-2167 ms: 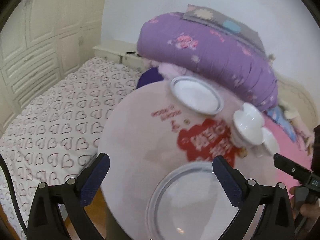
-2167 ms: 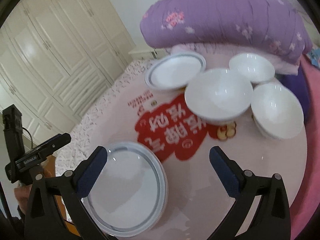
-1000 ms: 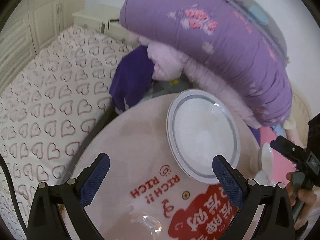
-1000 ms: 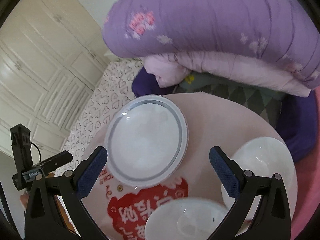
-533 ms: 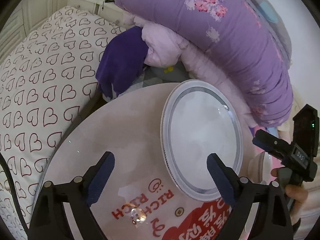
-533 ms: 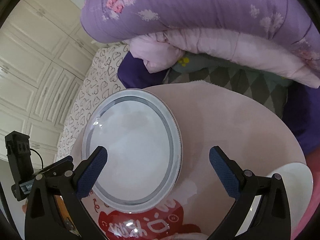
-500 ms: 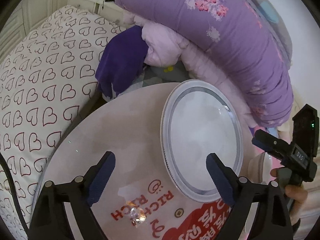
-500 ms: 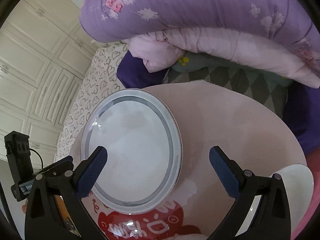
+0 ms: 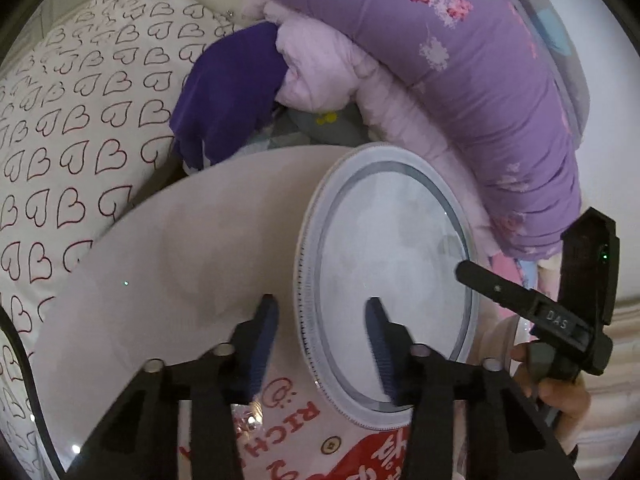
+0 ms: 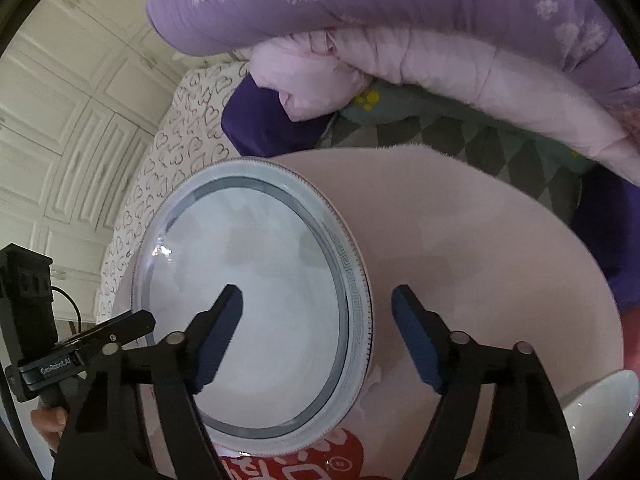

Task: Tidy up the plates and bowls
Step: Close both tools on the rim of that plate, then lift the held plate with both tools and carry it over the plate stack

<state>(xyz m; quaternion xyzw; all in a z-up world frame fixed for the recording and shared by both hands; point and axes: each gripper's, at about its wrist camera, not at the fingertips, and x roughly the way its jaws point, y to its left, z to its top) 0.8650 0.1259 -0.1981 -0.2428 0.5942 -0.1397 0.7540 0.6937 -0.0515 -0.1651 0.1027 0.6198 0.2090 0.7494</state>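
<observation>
Plate flat on the worktop, near its far edge, just before the quilt. Left tongs half-closed, astride the plate's rim, gripping nothing. Right tongs likewise, astride the opposite rim. Bowl off right.

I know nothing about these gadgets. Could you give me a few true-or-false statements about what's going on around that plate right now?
1. The white round plate with a grey ring lies on the pale pink round table. True.
2. The left gripper straddles the plate's rim with its fingers apart. True.
3. The right gripper is clamped shut on a spoon. False: it is open, one finger over the plate, one outside its rim.
4. The plate holds food. False: it is empty.
5. A folded purple floral quilt lies beyond the table. True.
</observation>
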